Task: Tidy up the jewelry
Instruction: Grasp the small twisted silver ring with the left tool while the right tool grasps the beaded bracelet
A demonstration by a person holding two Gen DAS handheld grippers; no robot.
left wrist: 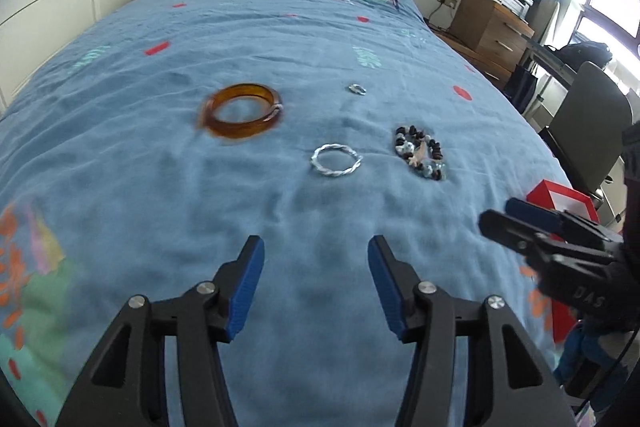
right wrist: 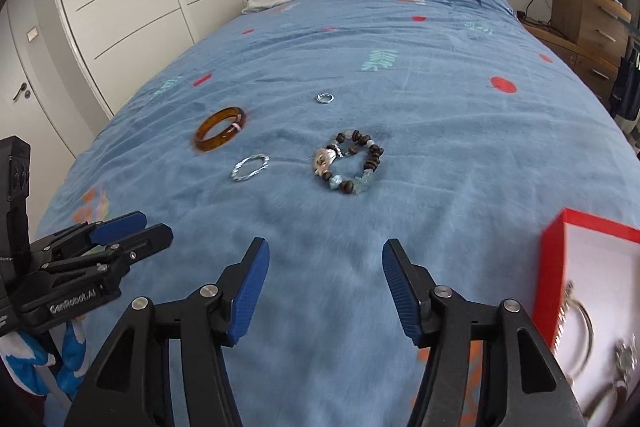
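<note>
A: Status? Both the left gripper (left wrist: 316,283) and right gripper (right wrist: 326,287) have their jaws spread, empty.

B: Amber bangle (left wrist: 242,116), twisted silver bangle (left wrist: 335,159), beaded bracelet (right wrist: 349,163) and small ring (right wrist: 325,98) lie mid-bed (left wrist: 120,187); red box (right wrist: 580,267) sits at its right edge.

A: Risk: soft bedding may let pads snag cloth, dropping pieces.

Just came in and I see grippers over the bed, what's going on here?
A person holds two grippers over a blue bedspread, sorting jewelry. Both the left gripper and right gripper are open and empty. Four pieces lie loose on the spread: an amber bangle, a twisted silver bracelet, a beaded bracelet and a small ring. A red box at the right already has some jewelry in it.
</note>
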